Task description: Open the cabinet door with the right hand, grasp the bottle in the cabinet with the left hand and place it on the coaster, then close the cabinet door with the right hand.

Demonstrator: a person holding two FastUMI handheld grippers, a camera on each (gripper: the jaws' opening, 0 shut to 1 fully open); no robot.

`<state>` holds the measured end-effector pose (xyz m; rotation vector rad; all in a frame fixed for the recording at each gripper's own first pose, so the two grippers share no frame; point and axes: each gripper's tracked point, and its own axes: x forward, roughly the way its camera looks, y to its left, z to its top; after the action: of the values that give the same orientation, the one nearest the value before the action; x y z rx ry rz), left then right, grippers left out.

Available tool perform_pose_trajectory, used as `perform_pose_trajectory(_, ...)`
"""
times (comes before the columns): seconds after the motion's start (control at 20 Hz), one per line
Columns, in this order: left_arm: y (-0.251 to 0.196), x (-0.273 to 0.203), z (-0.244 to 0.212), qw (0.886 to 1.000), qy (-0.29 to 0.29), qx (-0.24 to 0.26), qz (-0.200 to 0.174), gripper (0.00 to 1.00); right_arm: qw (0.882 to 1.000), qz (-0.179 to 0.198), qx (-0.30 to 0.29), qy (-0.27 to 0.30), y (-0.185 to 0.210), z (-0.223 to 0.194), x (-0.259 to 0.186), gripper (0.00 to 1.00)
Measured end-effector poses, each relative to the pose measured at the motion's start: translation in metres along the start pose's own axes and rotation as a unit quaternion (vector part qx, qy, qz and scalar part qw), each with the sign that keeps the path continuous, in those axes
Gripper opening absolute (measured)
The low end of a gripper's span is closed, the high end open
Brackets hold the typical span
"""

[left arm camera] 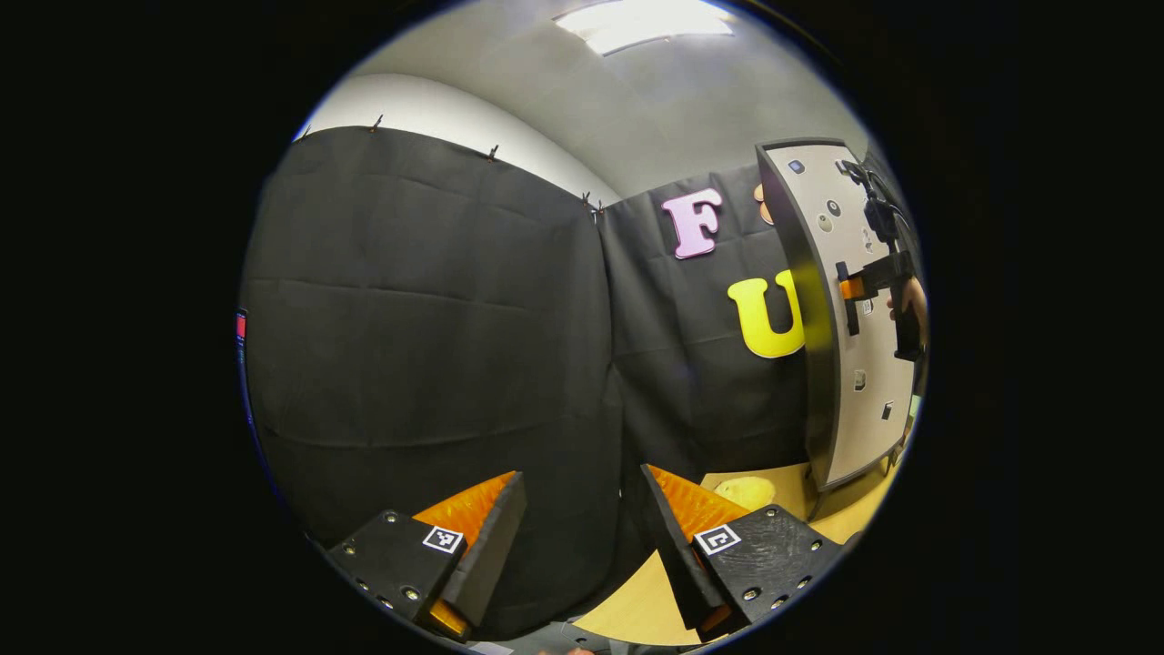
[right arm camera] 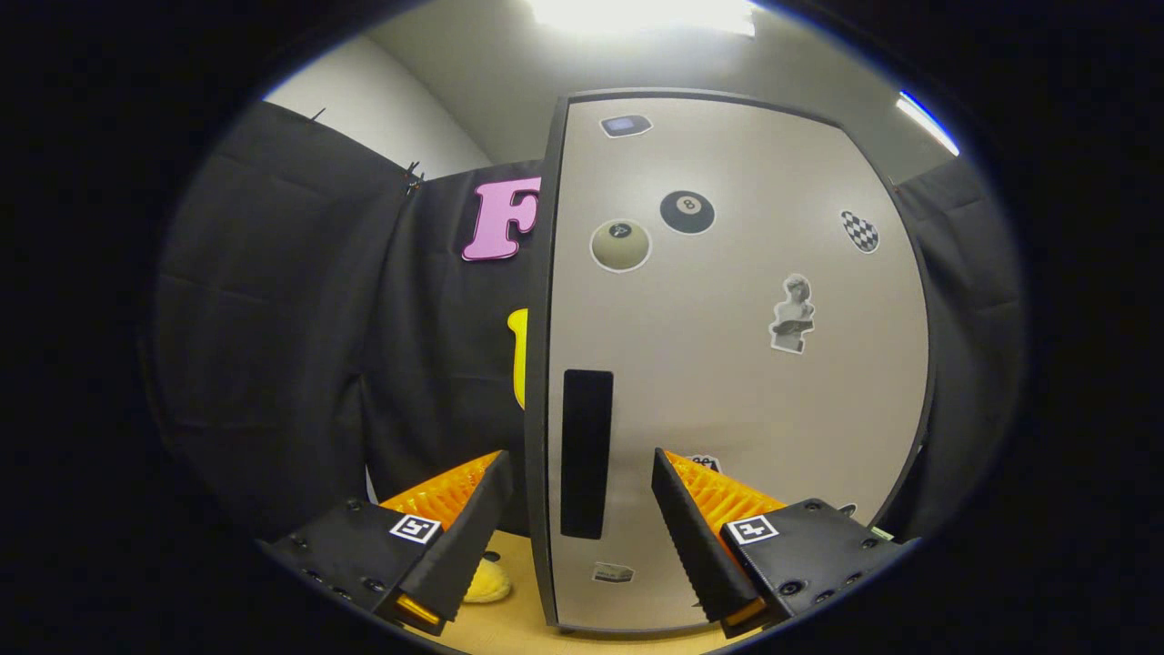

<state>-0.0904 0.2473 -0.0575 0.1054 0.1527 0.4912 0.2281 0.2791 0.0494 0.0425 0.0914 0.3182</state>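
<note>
The cabinet (right arm camera: 746, 382) stands upright on the table, its grey door closed and hiding the inside. A black vertical handle (right arm camera: 587, 453) sits near the door's left edge. My right gripper (right arm camera: 577, 523) is open, and the handle and door edge lie between its fingers, close ahead. In the left gripper view the same cabinet (left arm camera: 859, 364) is at the far right, with the right gripper (left arm camera: 855, 289) at its handle, held by a hand (left arm camera: 914, 305). My left gripper (left arm camera: 582, 546) is open and holds nothing. A yellow coaster (left arm camera: 746, 491) lies on the table left of the cabinet.
The wooden table (left arm camera: 655, 591) runs under my left gripper up to the black cloth wall (left arm camera: 427, 346). Several stickers dot the cabinet door (right arm camera: 687, 211). The coaster (right arm camera: 486, 582) shows low beside my right gripper's left finger.
</note>
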Motion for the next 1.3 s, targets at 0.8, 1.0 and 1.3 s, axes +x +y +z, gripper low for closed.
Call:
perform_pose_trajectory(0.8, 0.017, 0.008, -0.004, 1.0, 0.0, 0.002, 0.002, 0.74, 0.998, -0.03, 0.023, 0.059, -0.003, -0.023, 0.044, 0.18)
perform_pose_trajectory(1.0, 0.007, 0.013, -0.001, 1.0, -0.005, 0.0, -0.015, 0.74, 0.997, -0.012, 0.019, 0.073, -0.003, -0.025, 0.036, 0.18)
perform_pose_trajectory(1.3, -0.02, 0.017, 0.011, 0.998, -0.019, -0.001, -0.052, 0.74, 0.997, 0.021, 0.016, 0.077, -0.002, -0.023, 0.022, 0.15)
